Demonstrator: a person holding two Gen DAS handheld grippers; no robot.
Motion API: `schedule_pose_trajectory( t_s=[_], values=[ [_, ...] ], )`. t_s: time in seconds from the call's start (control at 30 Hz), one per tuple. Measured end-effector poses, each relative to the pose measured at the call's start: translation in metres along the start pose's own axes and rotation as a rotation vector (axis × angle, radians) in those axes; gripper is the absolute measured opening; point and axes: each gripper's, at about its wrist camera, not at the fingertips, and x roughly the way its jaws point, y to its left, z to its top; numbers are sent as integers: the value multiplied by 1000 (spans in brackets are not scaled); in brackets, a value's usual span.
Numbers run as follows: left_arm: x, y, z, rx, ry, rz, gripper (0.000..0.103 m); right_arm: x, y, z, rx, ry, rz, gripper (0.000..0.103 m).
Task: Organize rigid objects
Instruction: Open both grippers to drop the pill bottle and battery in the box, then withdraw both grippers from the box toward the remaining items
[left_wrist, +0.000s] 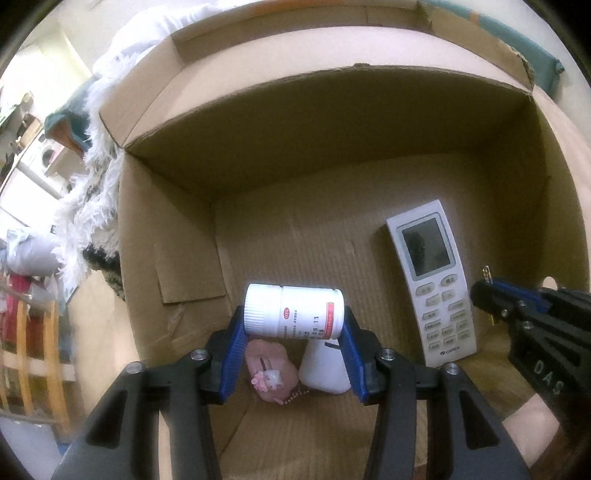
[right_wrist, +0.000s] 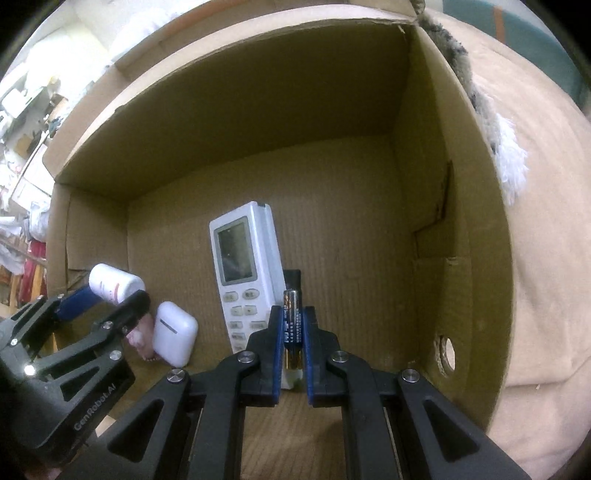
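Both grippers hang inside an open cardboard box (left_wrist: 177, 236). My left gripper (left_wrist: 293, 317) is shut on a white pill bottle (left_wrist: 293, 310) held sideways, its ribbed cap to the left. In the right wrist view that bottle (right_wrist: 114, 282) shows at the left in the left gripper (right_wrist: 110, 295). My right gripper (right_wrist: 291, 325) is shut on a dark battery (right_wrist: 291, 321) that stands upright between the blue pads. It also shows at the right edge of the left wrist view as the right gripper (left_wrist: 487, 295). A white remote control (left_wrist: 430, 280) (right_wrist: 245, 269) lies on the box floor.
Under the bottle lie a white earbud case (left_wrist: 323, 369) (right_wrist: 173, 332) and a pink trinket (left_wrist: 271, 376). A black flat item (right_wrist: 293, 278) lies beside the remote. The box wall (right_wrist: 443, 221) on the right has a round hole. White fluffy fabric (left_wrist: 92, 192) lies outside the box.
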Motion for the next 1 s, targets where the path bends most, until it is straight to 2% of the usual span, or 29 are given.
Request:
schedule_pose_trajectory(
  t_s=[0.1,0.2,0.33,0.37,0.43,0.47,0.5,0.67,1.0],
  values=[
    [0,-4,1,6,-3,16,44,-2,-5,2,12,2,9,10],
    [2,-4,3,7,10,8,58,-7,-9,3,8,-31,1,10],
    [-3,-6,1,-7,14,-6,71,-21,-13,1,26,-70,33,11],
    [-4,-6,1,-12,16,-6,72,-24,-14,1,33,-79,39,14],
    [-6,-5,0,-21,21,-2,73,-30,-17,2,49,-95,60,30],
    [-6,-4,-1,-26,26,-4,73,-33,-18,3,57,-103,73,50],
    [-6,-3,-1,-29,28,-7,73,-37,-19,3,66,-114,85,65],
    [-11,7,-5,-46,29,-14,73,-46,-19,2,67,-133,116,70],
    [-38,11,-16,-36,-11,-1,73,-50,-15,1,89,-149,147,70]
  ],
)
